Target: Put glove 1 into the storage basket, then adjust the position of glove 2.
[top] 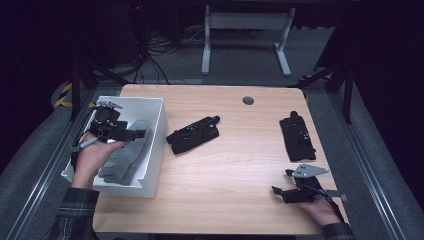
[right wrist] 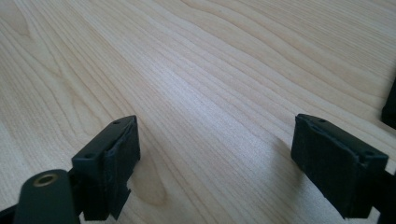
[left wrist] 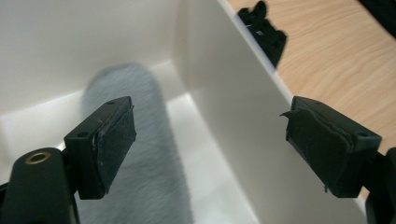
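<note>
Grey glove (left wrist: 135, 154) in white bin (left wrist: 233, 107), below left gripper (left wrist: 210, 140), jaws wide, empty

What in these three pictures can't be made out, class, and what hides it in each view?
- Grey gloves in the bin: high view, left gripper and hand cover part; the count is unclear.
- Grey glove: left gripper view, blurred, cut off by the bottom edge.
- Black glove: left gripper view, partly behind the bin wall.
- Dark thing: right gripper view, cut by the right edge.
</note>
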Action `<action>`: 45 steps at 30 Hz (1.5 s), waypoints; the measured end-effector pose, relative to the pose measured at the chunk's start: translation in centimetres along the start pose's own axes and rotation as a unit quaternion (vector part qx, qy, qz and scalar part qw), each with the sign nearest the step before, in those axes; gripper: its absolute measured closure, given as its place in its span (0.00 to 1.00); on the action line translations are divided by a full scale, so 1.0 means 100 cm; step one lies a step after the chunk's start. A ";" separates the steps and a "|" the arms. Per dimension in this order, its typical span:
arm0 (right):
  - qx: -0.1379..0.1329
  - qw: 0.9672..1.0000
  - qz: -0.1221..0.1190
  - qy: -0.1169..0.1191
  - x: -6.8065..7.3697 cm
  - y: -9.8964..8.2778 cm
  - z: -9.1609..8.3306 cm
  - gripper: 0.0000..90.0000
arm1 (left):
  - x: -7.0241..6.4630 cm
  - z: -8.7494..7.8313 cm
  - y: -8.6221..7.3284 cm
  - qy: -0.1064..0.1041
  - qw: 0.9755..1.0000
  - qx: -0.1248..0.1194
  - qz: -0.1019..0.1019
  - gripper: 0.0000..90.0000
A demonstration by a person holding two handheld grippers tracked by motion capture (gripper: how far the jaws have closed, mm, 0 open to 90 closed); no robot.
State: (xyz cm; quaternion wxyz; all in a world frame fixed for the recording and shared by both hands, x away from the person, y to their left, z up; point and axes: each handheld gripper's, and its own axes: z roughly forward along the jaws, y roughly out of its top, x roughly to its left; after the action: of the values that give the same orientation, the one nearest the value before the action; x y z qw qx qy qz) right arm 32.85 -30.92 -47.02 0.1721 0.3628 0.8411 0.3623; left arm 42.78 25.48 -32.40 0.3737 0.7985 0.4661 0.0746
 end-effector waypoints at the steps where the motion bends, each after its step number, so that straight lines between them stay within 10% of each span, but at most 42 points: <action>1: 0.000 1.000 0.000 0.000 0.000 0.000 0.000 0.18 | -0.004 0.001 0.001 -0.002 1.000 -0.001 0.005 0.19; 26: 0.000 1.000 -0.001 0.000 0.000 0.000 0.000 0.17 | -0.127 0.061 0.024 -0.094 0.990 0.000 0.109 0.18; 45: 0.006 1.000 0.000 0.003 -0.002 0.002 0.000 0.18 | -0.147 0.133 -0.031 -0.100 0.981 0.041 0.158 0.18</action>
State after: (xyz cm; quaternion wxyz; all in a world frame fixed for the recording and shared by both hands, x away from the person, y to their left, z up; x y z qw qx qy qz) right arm 33.06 -30.96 -46.89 0.1672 0.3625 0.8441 0.3580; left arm 38.73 7.62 -40.51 0.3688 0.8802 0.2968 0.0332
